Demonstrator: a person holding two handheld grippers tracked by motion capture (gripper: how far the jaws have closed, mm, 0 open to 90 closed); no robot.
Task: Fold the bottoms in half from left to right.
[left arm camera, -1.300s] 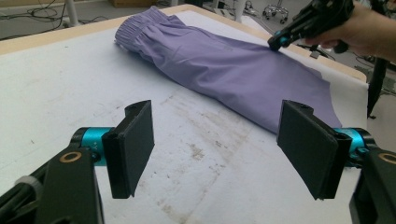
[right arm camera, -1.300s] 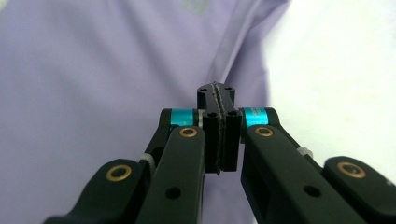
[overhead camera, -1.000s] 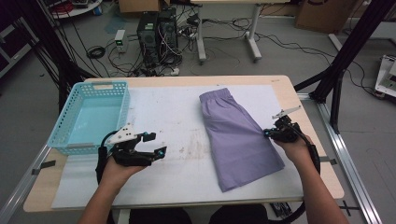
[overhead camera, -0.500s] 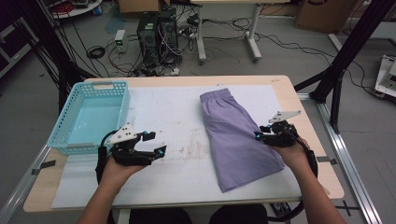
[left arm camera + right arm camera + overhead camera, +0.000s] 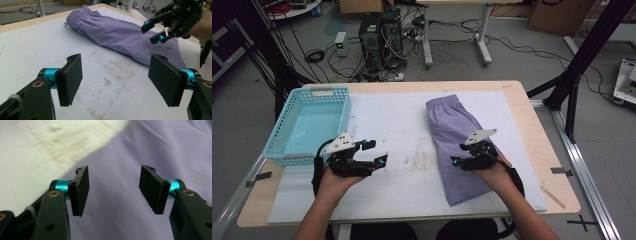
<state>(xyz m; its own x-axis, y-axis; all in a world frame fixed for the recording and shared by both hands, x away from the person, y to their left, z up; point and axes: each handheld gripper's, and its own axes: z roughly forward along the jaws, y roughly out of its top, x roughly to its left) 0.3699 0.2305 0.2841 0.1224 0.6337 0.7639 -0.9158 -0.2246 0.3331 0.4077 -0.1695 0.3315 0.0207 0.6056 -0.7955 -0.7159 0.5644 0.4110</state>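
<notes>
- A pair of purple shorts lies flat on the white mat at the right half of the table, its elastic waistband toward the far edge and its leg hem toward the person.
- The right gripper hovers over the lower left part of the shorts, near the cloth's left edge; its jaws point left across the table.
- In the right gripper view, the right gripper has its jaws apart, having just been opening, with nothing pinched between them; purple cloth spreads below and beyond the gap, and the edge of the cloth against the mat runs just left of the left jaw.
- The pads do not press on the cloth.
- The left gripper rests over bare mat well left of the shorts, just in front of the blue basket, which sits at the table's left side.
- In the left gripper view, the left gripper has its jaws wide apart and holds nothing; the stained mat lies between them, and the shorts stretch across the mat farther off, clear of both jaws.
</notes>
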